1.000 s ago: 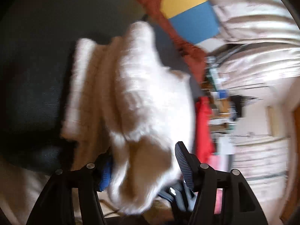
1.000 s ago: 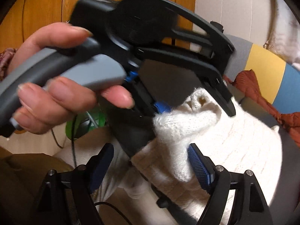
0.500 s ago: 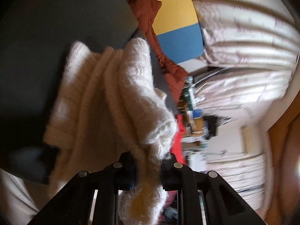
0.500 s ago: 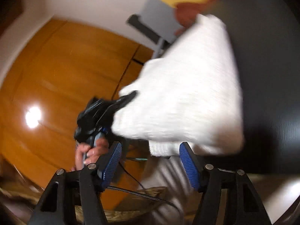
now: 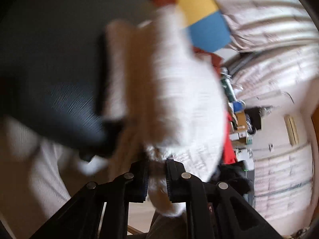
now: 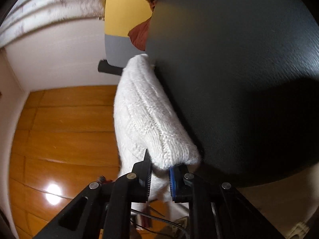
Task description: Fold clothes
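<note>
A white knitted sweater (image 6: 145, 115) is folded and held at the edge of a dark round table (image 6: 239, 69). My right gripper (image 6: 159, 181) is shut on the sweater's near end. In the left wrist view the sweater (image 5: 179, 99) is blurred and fills the middle of the frame, partly over the dark table (image 5: 49, 59). My left gripper (image 5: 156, 181) is shut on another part of the sweater.
A rust-coloured garment (image 6: 140, 33) lies beyond the table by a yellow, blue and grey panel (image 6: 121, 16). Wooden floor (image 6: 59, 129) is at the left. Pale curtains (image 5: 269, 39), a red cloth (image 5: 229, 147) and a cluttered shelf (image 5: 239, 117) are at the right.
My right gripper has closed on the sweater's end; half a second ago it was open. My left gripper stays shut on the sweater, which has swung with the moving cameras.
</note>
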